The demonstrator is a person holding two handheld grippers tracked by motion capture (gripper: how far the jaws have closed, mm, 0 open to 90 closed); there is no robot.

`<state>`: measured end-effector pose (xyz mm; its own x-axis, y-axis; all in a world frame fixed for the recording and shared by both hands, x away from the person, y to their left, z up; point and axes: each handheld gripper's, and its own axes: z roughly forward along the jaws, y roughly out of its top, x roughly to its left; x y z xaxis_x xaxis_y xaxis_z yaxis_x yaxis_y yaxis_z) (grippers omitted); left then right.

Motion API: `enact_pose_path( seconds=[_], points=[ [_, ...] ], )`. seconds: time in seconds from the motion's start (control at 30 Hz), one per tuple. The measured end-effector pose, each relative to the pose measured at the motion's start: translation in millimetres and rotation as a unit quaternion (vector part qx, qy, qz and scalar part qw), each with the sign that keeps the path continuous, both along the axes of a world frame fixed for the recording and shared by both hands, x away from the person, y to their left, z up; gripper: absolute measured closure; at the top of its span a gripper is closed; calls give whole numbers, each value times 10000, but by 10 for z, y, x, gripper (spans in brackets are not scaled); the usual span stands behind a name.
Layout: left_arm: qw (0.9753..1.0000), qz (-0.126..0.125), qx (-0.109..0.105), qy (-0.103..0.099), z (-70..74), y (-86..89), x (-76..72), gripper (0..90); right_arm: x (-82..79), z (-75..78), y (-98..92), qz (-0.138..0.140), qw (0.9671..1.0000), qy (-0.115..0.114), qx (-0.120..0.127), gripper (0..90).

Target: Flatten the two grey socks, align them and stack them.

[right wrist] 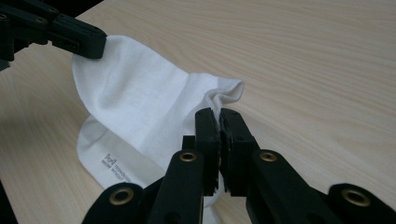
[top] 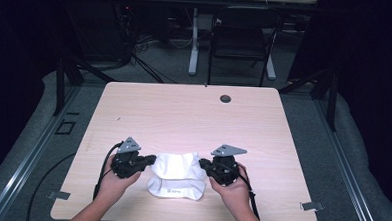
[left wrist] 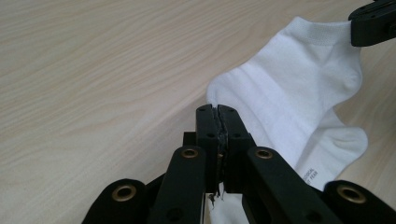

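A white sock [top: 177,165] hangs stretched between my two grippers near the table's front edge. My left gripper [top: 152,160] [left wrist: 217,109] is shut on one end of it, with a scrap of white cloth showing between the jaws. My right gripper [top: 202,164] [right wrist: 219,112] is shut on the puckered opposite edge of the sock [right wrist: 140,98]. A second white sock [top: 175,190] [right wrist: 100,151] with small grey print lies flat on the table beneath it. In the left gripper view the right gripper [left wrist: 373,23] pinches the sock's ribbed cuff [left wrist: 322,35].
The light wood table [top: 184,115] has a round cable hole [top: 225,98] near its far edge. Beyond the table stand a dark chair [top: 242,37] and a white desk leg [top: 194,40]. Cables trail from both grippers toward the front edge.
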<state>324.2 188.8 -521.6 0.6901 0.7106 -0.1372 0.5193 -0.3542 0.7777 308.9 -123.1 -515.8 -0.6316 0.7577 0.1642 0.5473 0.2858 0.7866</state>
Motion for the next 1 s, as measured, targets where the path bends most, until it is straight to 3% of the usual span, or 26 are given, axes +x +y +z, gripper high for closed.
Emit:
enact_pose_path(
  seconds=[0.5, 1.0],
  points=[
    [9998, -102, -119, 121, -83, 60, -290, 886, -298, -29, 6, 184, 9998, 30, -10, 867],
    [9997, -146, -27, 201, -202, 59, -315, 886, -353, -180, 27, 262, 9995, 160, -72, 867]
  ],
)
